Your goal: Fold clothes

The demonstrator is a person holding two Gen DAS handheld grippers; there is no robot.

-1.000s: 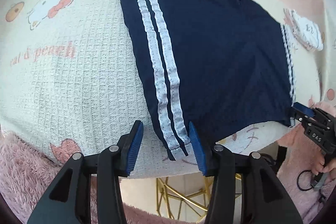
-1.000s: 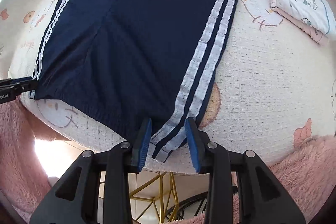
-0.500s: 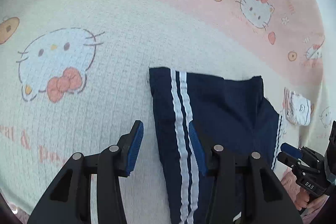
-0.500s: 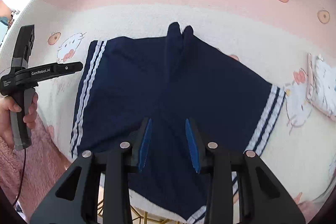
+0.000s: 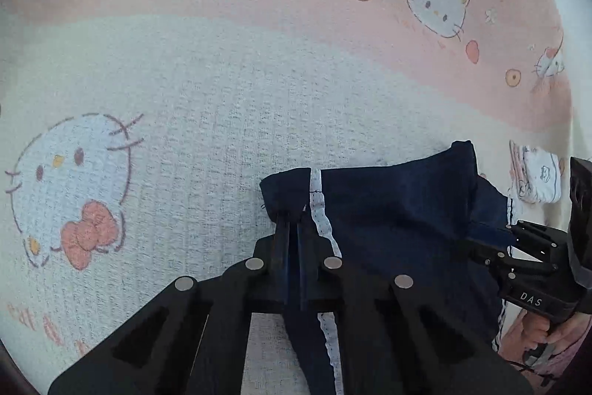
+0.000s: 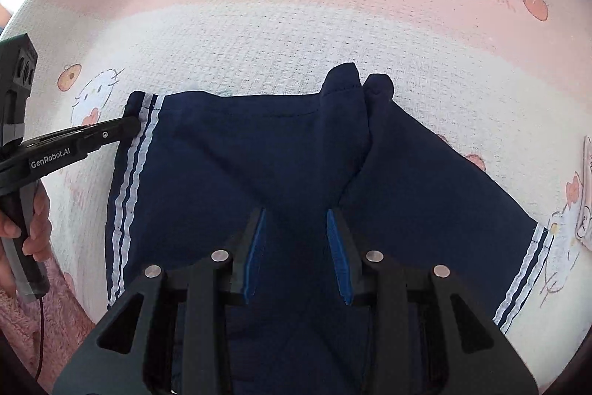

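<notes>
Here the navy shorts (image 6: 259, 165) lie on the cat-print blanket (image 5: 222, 106). The left gripper (image 5: 292, 224) has just closed, its fingers pinching the striped corner. The right gripper (image 6: 296, 228) hangs over the middle of the shorts, fingers apart. Only the left view shows folded clothes (image 5: 536, 178) beyond.

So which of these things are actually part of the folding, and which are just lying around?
Part of the job:
- navy shorts
- left gripper, shut on their striped edge
- right gripper, fingers apart over the shorts

Just lying about:
- cartoon-cat blanket
- folded white garment
</notes>
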